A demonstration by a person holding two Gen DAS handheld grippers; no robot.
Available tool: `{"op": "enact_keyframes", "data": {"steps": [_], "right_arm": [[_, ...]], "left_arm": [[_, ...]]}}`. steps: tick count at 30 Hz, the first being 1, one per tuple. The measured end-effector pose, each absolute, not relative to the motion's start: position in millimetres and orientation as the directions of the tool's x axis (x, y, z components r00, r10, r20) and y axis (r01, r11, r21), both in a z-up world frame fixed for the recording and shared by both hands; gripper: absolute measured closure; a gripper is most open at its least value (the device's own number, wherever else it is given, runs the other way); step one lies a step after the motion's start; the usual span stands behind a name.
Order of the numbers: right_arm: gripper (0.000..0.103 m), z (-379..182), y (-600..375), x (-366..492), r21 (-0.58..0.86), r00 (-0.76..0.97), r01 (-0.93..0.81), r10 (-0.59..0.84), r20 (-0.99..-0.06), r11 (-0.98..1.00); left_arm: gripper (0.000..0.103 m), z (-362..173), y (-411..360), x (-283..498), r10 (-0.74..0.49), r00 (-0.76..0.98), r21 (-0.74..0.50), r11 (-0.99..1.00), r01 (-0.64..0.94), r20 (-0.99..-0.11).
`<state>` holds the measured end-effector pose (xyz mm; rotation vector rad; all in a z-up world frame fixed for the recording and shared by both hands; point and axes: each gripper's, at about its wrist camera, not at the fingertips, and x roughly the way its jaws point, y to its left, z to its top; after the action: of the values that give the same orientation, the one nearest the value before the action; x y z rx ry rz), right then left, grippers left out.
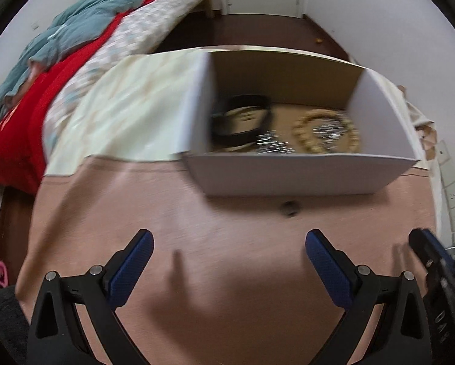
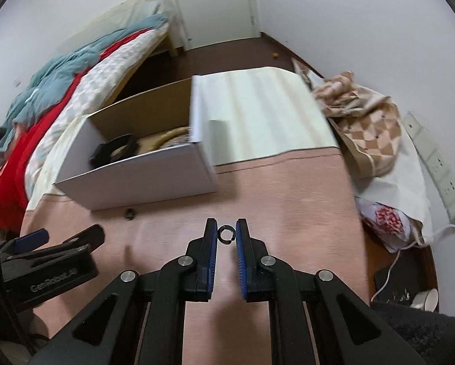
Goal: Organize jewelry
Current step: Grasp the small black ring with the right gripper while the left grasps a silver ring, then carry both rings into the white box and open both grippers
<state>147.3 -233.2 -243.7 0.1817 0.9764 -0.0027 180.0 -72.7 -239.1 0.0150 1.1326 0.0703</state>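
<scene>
- Left gripper [image 1: 229,245] gapes wide, empty — free, I judge, for the dark ring [image 1: 289,207] lying before the box [image 1: 303,176].
- Right gripper [image 2: 226,233] pinches 1 small black ring [image 2: 226,235] between nearly closed pads — likely bound for that box.

My right gripper [image 2: 226,233] has blue pads on black arms and pinches a small black ring [image 2: 226,233]. The table [image 2: 288,206] cloth is pink, cream at its far edge. The box [image 2: 142,179] is white outside, brown inside. The bedding [image 2: 44,97] is red and teal.
</scene>
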Motion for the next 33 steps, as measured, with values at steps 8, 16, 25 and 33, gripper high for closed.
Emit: {"op": "enact_keyframes", "data": {"steps": [8, 16, 25, 33], "right_arm": [[0.090, -244.6, -259.9, 148.9, 0.162, 0.572, 0.138, 0.055, -0.818, 0.977], [0.090, -244.8, -267.8, 150.0, 0.176, 0.576, 0.160, 0.053, -0.815, 0.971], [0.090, -229.7, -265.7, 145.9, 0.187, 0.601, 0.149, 0.061, -0.797, 0.971], [0.090, -190.5, -258.6, 141.0, 0.235, 0.635, 0.092, 0.124, -0.763, 0.968]], "left_arm": [[0.033, -251.1, -106.1, 198.7, 0.047, 0.421, 0.051, 0.999, -0.003, -0.906], [0.093, -253.9, -114.9, 203.6, 0.012, 0.432, 0.043, 0.997, 0.062, -0.902], [0.093, -241.8, -111.3, 188.6, -0.054, 0.430, -0.006, 0.994, 0.110, -0.901], [0.093, -201.1, -84.0, 166.4, -0.109, 0.437, -0.053, 0.989, 0.137, -0.893]]}}
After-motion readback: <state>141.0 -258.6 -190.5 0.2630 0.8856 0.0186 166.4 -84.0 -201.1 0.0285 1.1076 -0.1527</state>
